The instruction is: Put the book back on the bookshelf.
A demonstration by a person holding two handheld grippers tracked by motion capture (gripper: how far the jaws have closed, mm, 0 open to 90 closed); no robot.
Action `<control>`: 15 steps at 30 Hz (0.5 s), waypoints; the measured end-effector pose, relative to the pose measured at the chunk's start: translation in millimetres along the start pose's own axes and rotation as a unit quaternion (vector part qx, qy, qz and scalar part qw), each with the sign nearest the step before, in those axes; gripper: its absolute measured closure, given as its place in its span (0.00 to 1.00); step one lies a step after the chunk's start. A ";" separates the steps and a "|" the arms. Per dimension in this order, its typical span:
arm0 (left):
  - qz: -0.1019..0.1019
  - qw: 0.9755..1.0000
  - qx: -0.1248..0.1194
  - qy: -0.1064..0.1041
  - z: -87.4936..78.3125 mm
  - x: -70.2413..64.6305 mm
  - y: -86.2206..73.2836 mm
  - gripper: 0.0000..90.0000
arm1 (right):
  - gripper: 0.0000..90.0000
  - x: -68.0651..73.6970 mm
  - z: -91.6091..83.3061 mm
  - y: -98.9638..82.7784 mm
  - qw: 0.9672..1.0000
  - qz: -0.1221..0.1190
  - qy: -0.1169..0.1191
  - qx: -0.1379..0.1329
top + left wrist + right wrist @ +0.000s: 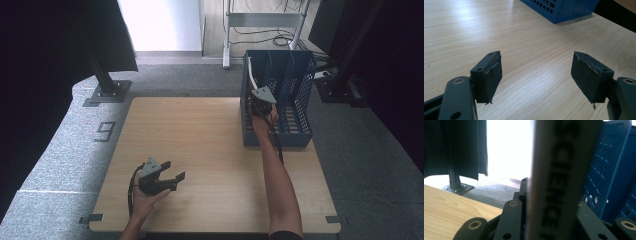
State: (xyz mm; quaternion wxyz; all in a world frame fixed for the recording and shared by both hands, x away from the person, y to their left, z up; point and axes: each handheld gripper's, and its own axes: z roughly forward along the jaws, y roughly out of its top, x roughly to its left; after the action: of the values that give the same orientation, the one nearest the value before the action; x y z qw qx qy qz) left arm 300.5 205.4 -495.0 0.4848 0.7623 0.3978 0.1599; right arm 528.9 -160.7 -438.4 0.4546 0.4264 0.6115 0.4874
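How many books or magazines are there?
1: a white magazine, upright between the right gripper's jaws at the blue file rack's left end. Others may hide behind its walls.

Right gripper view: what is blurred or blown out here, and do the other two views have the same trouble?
Right gripper view: the book spine sits too close, its lettering blurred, and the background is blown out white. Left gripper view: sharp, with mild glare on the table. High view: dark corners, a washed-out patch at the top.

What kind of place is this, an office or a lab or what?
Probably a lab or recording studio: a bare wooden table on grey carpet, black curtains around it, a metal stand with loose cables behind, and a blue file rack.
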 end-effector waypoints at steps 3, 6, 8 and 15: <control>0.000 1.000 0.000 0.000 0.0 -0.6 0.0 0.28 | 0.80 0.6 -0.2 0.6 1.000 -0.001 0.001 0.002; 0.001 1.000 0.000 0.000 0.1 -0.6 0.0 0.28 | 0.73 1.1 -2.7 1.0 1.000 -0.002 0.009 0.006; 0.001 1.000 0.001 0.000 0.1 -0.5 0.0 0.28 | 0.71 1.4 -5.3 0.9 1.000 -0.004 0.012 0.007; 0.004 1.000 0.000 -0.004 -0.2 -3.4 0.4 0.28 | 0.59 2.5 -15.3 6.4 1.000 -0.001 0.029 0.013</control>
State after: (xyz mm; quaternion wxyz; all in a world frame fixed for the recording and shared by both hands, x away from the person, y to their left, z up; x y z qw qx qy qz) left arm 298.5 202.8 -494.0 0.4853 0.7647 0.3931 0.1588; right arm 514.0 -160.4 -430.8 0.4316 0.4178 0.6310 0.4909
